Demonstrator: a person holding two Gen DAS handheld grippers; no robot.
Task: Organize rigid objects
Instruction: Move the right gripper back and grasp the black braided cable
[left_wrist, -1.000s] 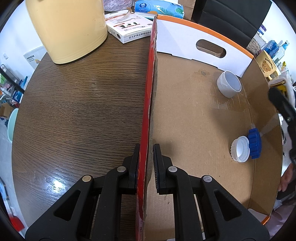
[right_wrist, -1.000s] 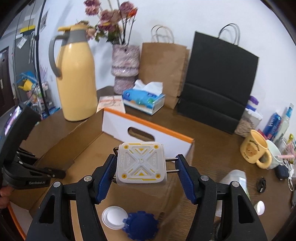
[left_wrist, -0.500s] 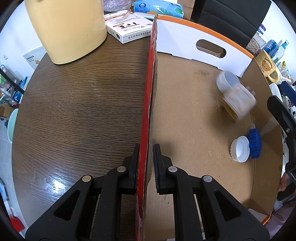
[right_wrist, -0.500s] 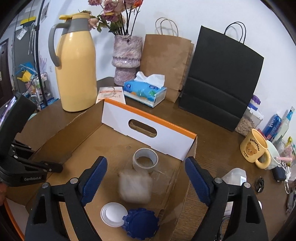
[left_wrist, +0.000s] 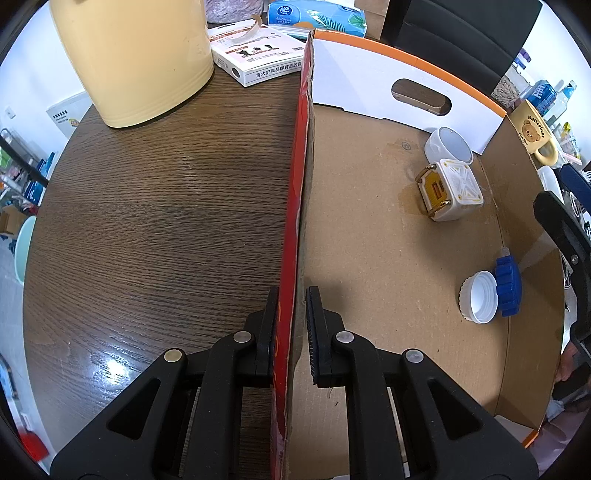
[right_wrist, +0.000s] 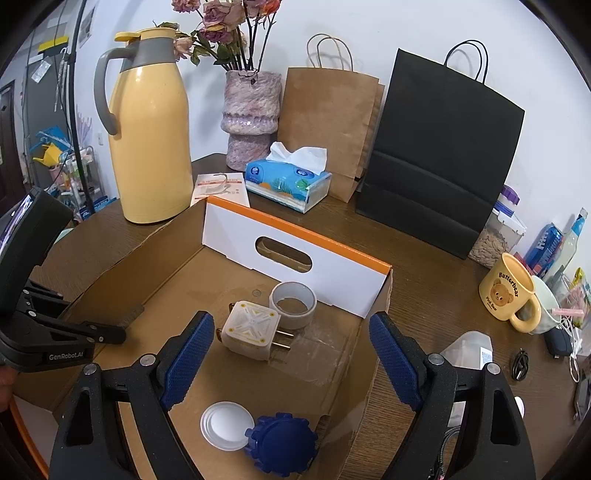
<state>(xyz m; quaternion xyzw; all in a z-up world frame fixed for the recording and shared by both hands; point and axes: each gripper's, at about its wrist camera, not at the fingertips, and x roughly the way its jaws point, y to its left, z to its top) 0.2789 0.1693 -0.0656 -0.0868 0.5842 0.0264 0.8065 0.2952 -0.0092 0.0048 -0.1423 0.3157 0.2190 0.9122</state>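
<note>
Left wrist view: left gripper (left_wrist: 291, 328) has its jaws clamped on the box (left_wrist: 301, 166) wall; inside lie the plug (left_wrist: 451, 190), a tape roll (left_wrist: 448, 144) and two caps (left_wrist: 491, 291).

Right wrist view: right gripper (right_wrist: 291, 356), jaws just opened wide and empty, hovers above the plug (right_wrist: 250, 329). A white bottle (right_wrist: 467, 350) waits outside on the table (right_wrist: 424, 295).

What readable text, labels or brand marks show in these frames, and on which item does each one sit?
"GenRobot.AI": on the left gripper's black body, seen from the right wrist.
"Butterbear": on the yellow mug; smaller print below it is unreadable.
Chinese print on the white carton's side: too small to read with certainty.
Tissue pack logo, blue can, charger embossing: too small or blurred.
</note>
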